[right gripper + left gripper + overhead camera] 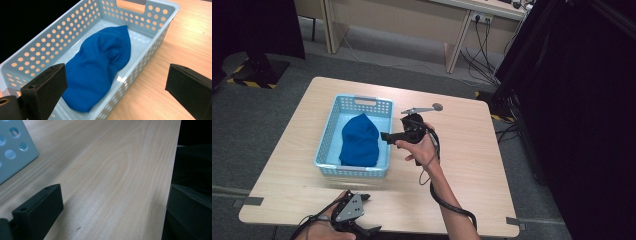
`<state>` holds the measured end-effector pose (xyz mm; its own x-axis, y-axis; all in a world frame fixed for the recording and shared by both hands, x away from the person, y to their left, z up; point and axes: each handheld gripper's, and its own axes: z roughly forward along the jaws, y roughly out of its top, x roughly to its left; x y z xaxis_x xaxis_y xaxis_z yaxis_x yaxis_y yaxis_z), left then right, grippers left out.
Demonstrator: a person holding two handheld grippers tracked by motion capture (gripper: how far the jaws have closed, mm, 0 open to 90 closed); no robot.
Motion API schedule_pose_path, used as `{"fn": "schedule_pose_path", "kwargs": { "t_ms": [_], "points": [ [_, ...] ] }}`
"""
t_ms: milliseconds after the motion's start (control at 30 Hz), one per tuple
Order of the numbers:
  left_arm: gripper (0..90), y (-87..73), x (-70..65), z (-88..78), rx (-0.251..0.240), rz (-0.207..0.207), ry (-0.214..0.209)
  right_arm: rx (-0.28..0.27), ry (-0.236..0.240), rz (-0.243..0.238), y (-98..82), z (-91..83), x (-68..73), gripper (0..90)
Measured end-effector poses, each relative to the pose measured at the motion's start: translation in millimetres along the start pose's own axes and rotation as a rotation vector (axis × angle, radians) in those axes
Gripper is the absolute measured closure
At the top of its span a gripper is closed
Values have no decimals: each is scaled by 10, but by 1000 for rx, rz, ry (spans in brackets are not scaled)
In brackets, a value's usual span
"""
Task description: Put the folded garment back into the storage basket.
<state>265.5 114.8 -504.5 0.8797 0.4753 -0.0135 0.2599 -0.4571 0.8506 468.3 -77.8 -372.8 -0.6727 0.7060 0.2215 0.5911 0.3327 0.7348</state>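
Two black jaws of the right gripper [117, 92] are held wide apart with nothing between them, poised beside the basket [160, 37] near the table [472, 150] centre. Inside it, the blue cloth [100, 65] is bunched. A reach is judged underway; next, descent over the rim is needed. The left gripper [110, 220], spread and empty, is kept at the near edge, where open wood is left.

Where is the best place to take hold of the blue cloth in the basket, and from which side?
Probably the raised fold near the middle of the blue cloth, taken from above. It lies bunched in the light blue basket, whose walls block a sideways approach. The right hand-held gripper is open above the basket's near wall.
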Motion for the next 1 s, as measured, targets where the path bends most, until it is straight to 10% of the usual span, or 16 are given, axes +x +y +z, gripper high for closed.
{"fn": "schedule_pose_path", "kwargs": {
  "t_ms": [1000],
  "points": [
    [0,1,0,0,0,-1,1,-5,-7,8,-302,-189,-174,45]
  ]
}}
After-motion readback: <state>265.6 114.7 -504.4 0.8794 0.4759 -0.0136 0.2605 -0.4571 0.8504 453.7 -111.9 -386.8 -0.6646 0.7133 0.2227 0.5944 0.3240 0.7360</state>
